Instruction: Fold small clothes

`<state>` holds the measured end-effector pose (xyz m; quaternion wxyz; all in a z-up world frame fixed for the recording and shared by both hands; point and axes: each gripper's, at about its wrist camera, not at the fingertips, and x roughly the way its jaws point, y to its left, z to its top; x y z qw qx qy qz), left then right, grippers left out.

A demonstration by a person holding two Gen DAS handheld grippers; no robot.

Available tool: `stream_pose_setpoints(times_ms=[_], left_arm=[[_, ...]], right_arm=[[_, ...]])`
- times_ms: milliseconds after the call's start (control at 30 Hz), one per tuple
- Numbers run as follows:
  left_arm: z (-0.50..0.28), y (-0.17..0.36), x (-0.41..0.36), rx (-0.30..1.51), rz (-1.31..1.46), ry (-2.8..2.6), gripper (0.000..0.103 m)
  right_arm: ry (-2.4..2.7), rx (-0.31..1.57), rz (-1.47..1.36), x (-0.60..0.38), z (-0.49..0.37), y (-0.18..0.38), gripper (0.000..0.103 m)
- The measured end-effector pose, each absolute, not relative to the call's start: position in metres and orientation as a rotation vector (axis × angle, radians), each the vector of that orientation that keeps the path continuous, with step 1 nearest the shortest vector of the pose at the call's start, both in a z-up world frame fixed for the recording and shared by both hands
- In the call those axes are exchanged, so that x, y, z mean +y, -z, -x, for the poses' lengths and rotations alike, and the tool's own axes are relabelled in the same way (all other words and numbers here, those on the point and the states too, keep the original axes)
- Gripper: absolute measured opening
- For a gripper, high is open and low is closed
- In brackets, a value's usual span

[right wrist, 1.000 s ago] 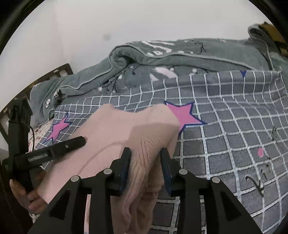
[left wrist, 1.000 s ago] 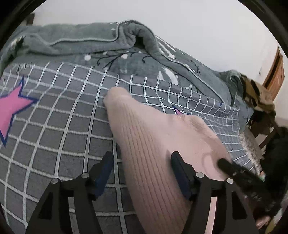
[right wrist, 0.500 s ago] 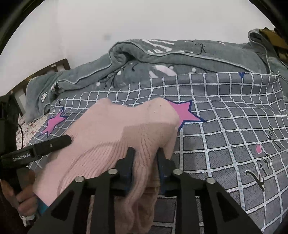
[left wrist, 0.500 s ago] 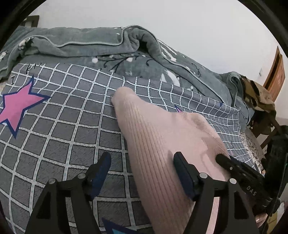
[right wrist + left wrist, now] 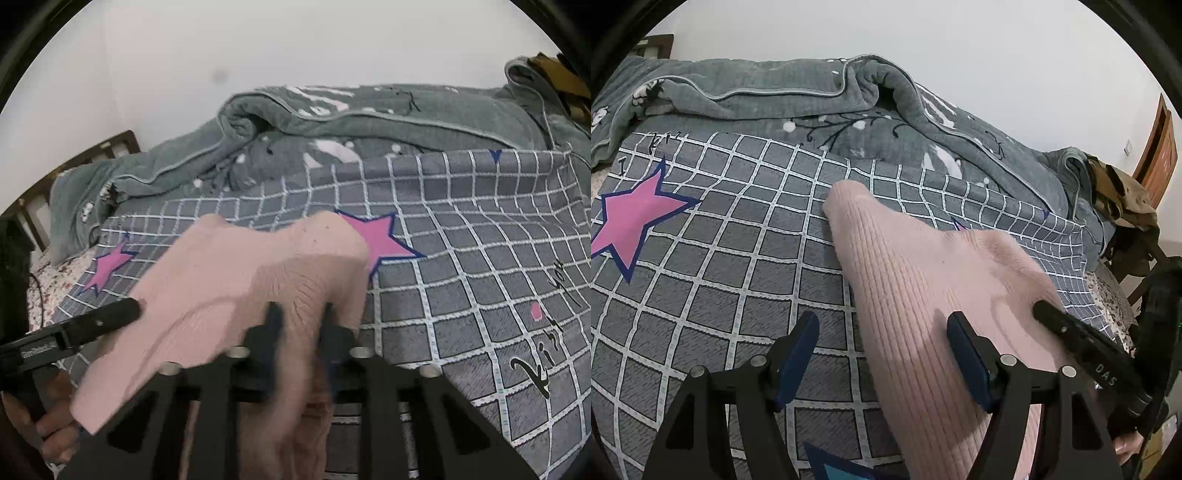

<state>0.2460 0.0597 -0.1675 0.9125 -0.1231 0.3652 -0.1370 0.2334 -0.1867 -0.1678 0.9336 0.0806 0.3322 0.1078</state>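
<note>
surface: bed with a grey checked cover (image 5: 713, 280), white grid lines, pink stars with dark blue outlines (image 5: 635, 218); black script lettering on it in the right wrist view, near the right edge.
bedding: grey-green quilt (image 5: 798, 99) bunched along the far side of the bed, against the wall; pale piping and white and black print on it.
room: plain white wall (image 5: 960, 55) behind the bed. Dark wooden bed frame (image 5: 110, 147) at the far left in the right wrist view. Brown wooden door (image 5: 1156, 155) at the right edge of the left wrist view, a heap of tan and dark cloth (image 5: 1119, 195) in front of it.
garment: pink ribbed knit garment (image 5: 923, 295), lying on the checked cover, near edge lifted towards the grippers. Ribs run lengthwise. Far end shows two rounded corners; the right one overlaps a pink star. No print visible.
left gripper: left gripper (image 5: 882, 354) jaws wide, blue pads; left pad over bare cover, right pad over the knit. Pads not pressing the fabric, nothing held.
right gripper: right gripper (image 5: 301, 325) jaws narrow, have just been closing, pinched on a fold of the pink knit near its right edge. Own view is motion-blurred.
hands: fingers of the person's left hand (image 5: 55, 428) visible on the handle at lower left of the right wrist view.
</note>
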Motion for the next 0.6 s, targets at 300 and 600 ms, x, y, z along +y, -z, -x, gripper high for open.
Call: stream_pose_setpoints(times_ms=[300,600], left_arm=[[-0.235,0.163,0.057,0.712,0.195,0.226,0.072],[-0.221,0.153,0.05,0.642,0.084,0.148,0.075]], right_arm=[[-0.213,0.684,-0.133,-0.185,-0.231,0.167,0.026],[-0.185,0.646,-0.099,-0.192,-0.216,0.156,0.036]])
